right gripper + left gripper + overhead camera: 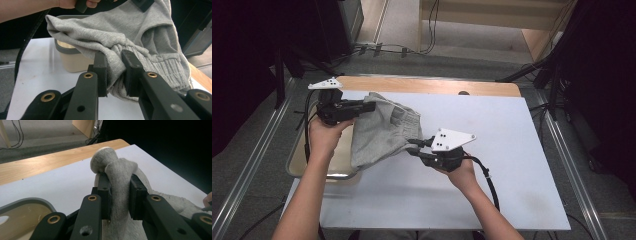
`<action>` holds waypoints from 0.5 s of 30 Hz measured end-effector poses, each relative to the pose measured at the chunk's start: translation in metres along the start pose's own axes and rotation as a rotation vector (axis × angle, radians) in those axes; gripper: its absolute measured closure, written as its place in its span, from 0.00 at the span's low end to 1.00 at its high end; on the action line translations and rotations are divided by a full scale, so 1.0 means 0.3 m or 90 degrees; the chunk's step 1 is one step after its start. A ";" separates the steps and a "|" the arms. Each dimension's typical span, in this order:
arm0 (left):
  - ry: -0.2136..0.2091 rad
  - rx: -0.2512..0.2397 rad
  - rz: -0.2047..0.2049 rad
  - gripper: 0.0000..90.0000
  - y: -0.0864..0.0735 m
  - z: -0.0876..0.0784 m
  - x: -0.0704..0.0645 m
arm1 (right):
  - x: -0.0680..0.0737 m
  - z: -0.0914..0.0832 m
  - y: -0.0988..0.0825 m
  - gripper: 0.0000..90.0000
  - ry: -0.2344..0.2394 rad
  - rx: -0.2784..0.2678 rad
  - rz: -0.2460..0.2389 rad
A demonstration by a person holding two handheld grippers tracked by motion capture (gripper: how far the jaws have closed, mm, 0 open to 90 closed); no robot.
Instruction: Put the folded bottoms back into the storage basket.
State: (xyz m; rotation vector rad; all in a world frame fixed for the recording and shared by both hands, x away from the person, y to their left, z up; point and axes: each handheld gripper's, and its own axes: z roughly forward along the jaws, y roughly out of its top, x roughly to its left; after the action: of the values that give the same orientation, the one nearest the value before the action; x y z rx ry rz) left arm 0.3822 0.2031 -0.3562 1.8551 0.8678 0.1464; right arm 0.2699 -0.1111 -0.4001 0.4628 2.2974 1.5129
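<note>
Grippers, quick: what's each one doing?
Left gripper: closed on the grey garment.
Right gripper: closed on the same garment's ribbed edge.

From my high view I see a white sheet (pixel 492 165) covering most of the tabletop (pixel 427 85), whose bare wood shows as a strip along the 12 o'clock edge. A grey-rimmed tub (pixel 299 162) with a beige inside sits at 9 o'clock, hanging over the sheet's edge. A small dark mark (pixel 463 93) lies on the wood at 12 o'clock. Beyond the tabletop, cables (pixel 377 49) run across the grey floor (pixel 422 60) at 11 o'clock, and light wooden furniture (pixel 492 17) stands at 1 o'clock. Metal rails (pixel 252 165) flank both sides.
</note>
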 end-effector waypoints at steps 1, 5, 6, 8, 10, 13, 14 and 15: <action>0.000 0.000 0.001 0.84 -0.001 -0.005 0.004 | 0.000 0.003 0.001 0.81 0.002 0.000 0.000; -0.001 0.000 0.000 0.83 -0.005 -0.019 0.015 | 0.005 0.021 0.009 0.81 0.007 0.003 -0.002; -0.003 0.000 0.000 0.83 -0.006 -0.022 0.019 | 0.007 0.025 0.012 0.81 0.007 0.004 -0.004; -0.003 0.003 0.000 0.83 -0.009 -0.030 0.028 | 0.010 0.035 0.017 0.81 0.010 0.004 -0.004; -0.003 0.000 -0.005 0.83 -0.011 -0.039 0.036 | 0.013 0.044 0.022 0.81 0.014 0.005 -0.005; 0.003 -0.003 -0.007 0.84 -0.014 -0.053 0.044 | 0.016 0.055 0.029 0.81 0.017 0.004 -0.004; 0.004 -0.005 -0.007 0.84 -0.015 -0.056 0.046 | 0.018 0.061 0.032 0.81 0.016 0.003 -0.006; 0.007 -0.005 -0.008 0.84 -0.015 -0.062 0.049 | 0.018 0.065 0.034 0.81 0.017 0.002 -0.006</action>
State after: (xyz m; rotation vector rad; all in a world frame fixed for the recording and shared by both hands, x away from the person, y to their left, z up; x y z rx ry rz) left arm 0.3820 0.2273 -0.3558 1.8437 0.8844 0.1517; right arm 0.2749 -0.0889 -0.3985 0.4343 2.3197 1.5200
